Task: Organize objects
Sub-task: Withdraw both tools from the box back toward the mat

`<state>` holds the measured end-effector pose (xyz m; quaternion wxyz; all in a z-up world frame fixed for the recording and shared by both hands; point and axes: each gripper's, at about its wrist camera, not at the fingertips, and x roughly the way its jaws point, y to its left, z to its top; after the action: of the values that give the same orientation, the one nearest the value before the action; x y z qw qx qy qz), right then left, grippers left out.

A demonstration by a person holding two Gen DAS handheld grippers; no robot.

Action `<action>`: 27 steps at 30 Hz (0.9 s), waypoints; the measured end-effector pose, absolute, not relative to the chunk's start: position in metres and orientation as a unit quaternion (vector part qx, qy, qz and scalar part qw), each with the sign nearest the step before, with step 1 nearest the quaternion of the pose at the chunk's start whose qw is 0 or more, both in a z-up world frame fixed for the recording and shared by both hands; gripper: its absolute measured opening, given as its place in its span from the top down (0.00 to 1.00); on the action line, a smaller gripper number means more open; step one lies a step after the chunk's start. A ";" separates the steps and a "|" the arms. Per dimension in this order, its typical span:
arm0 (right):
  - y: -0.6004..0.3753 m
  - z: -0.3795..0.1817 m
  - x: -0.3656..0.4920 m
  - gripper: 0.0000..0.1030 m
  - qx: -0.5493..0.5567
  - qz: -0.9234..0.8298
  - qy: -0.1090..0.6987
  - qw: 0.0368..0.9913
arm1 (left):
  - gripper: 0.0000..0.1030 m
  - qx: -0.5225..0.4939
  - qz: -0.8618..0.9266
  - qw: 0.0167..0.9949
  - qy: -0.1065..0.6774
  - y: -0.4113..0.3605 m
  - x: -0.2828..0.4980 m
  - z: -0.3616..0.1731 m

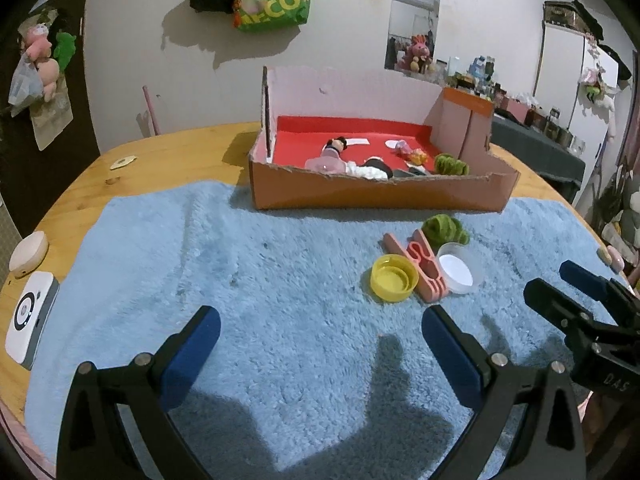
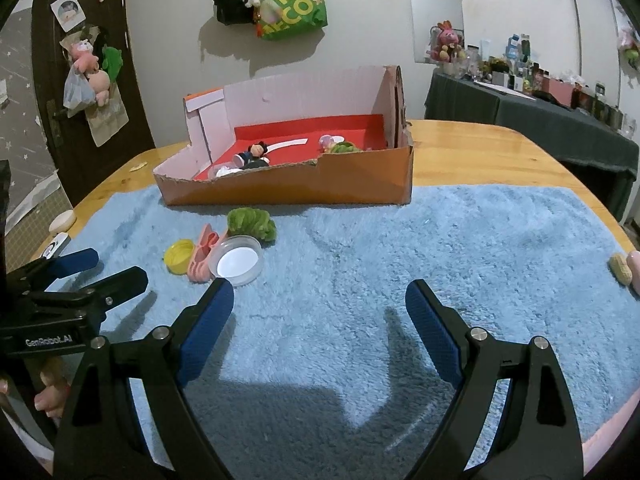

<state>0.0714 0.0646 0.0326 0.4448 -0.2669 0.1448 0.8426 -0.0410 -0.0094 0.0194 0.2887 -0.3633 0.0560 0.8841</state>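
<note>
Wooden tabletop [image 2: 472, 152] under a fluffy blue towel [image 2: 360, 248], white wall behind. A torn cardboard box [image 2: 304, 188] with a red floor holds small toys. Near it lie a green pompom [image 2: 250, 222], clear lid [image 2: 237, 264], pink clothespin [image 2: 202, 254] and yellow cap [image 2: 179, 255]. A green bag [image 2: 294, 4] reads "MEC". Left gripper [image 1: 320, 332] and right gripper [image 2: 320, 304]: jaws wide apart, empty.

Cardboard box [image 1: 380, 194] front wall hid lower parts of the small toys [image 1: 360, 160] inside. Peanut-shaped item [image 2: 621, 268] at far right lay partly cut off; bottles [image 2: 520, 68] too small.
</note>
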 end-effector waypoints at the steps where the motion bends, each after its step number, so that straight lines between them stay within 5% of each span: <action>1: 0.065 0.033 0.071 0.14 -0.268 0.843 0.145 0.444 | 0.00 -0.365 0.883 0.288 0.059 -0.008 -0.043 0.019; 27: 0.113 0.019 0.003 0.14 -0.440 0.826 0.102 0.338 | 0.01 -0.399 0.828 0.342 0.198 0.031 -0.086 0.019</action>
<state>0.0034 0.1133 0.0187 0.3383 -0.4396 0.1023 0.8257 -0.0860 0.0310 0.0191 0.3418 -0.3991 0.1976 0.8275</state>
